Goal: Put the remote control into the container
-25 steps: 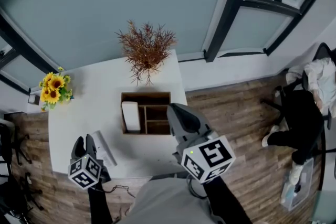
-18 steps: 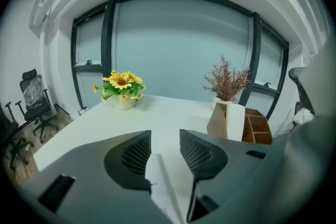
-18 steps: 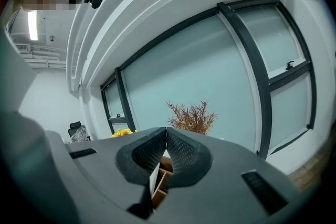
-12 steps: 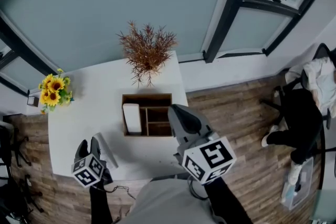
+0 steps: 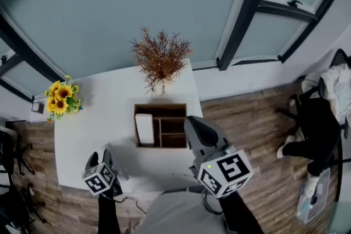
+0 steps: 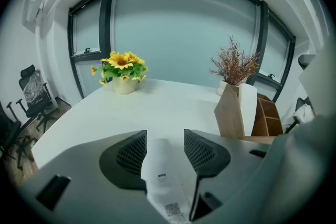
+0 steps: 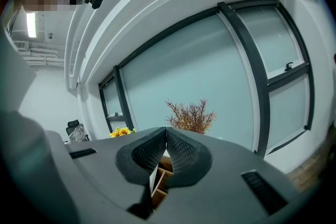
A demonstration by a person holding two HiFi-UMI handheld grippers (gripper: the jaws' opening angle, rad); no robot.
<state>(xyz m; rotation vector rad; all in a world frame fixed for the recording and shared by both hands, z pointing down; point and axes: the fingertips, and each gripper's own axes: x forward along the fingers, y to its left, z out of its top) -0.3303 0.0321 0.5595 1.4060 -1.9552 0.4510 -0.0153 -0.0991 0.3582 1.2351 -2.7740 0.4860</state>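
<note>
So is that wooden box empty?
No. The wooden box holds a white object in its left compartment; the other visible compartments look empty.

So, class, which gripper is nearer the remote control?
Left. The left gripper, its fingers having just opened, straddles the remote control on the table; the right gripper, shut, is by the wooden container.

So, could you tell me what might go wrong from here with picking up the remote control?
The left gripper has just been opening its jaws, the remote control between them but ungripped: closing off-centre could skid it toward the near table edge. The container already holds a white block in its left slot, so the remote may jam there.
</note>
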